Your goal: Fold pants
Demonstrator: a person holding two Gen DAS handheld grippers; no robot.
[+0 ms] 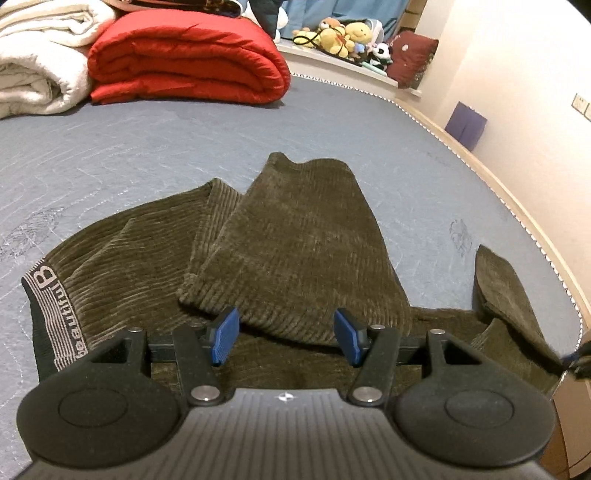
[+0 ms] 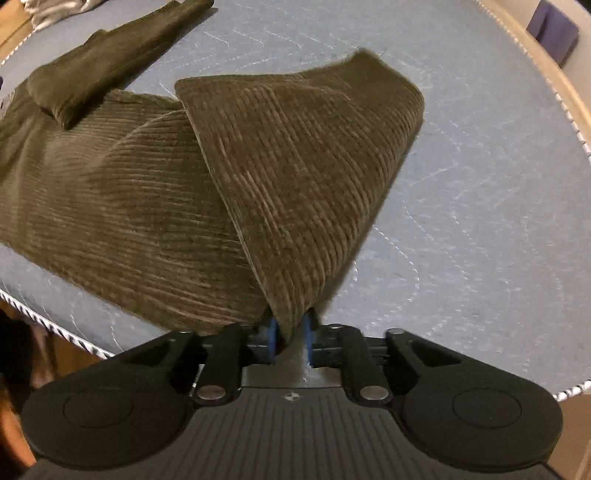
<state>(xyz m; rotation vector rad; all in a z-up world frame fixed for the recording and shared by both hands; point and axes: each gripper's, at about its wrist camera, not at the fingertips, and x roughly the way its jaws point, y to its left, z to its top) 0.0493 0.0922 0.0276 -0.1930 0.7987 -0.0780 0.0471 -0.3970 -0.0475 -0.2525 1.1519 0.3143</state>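
Note:
Dark olive corduroy pants (image 1: 295, 251) lie on a grey-blue quilted bed (image 1: 147, 147). One leg is folded back over the body of the pants. The black waistband (image 1: 48, 314) with white lettering is at the left. My left gripper (image 1: 286, 338) is open, just above the folded leg's hem, holding nothing. In the right wrist view my right gripper (image 2: 290, 338) is shut on the hem corner of the other pant leg (image 2: 306, 166) and lifts it off the bed. That lifted leg also shows at the right edge of the left wrist view (image 1: 506, 295).
A folded red duvet (image 1: 188, 55) and a white blanket (image 1: 37, 59) lie at the far end of the bed. Stuffed toys (image 1: 343, 35) sit on a ledge behind. The bed's beaded edge (image 1: 517, 214) runs along the right, near a cream wall.

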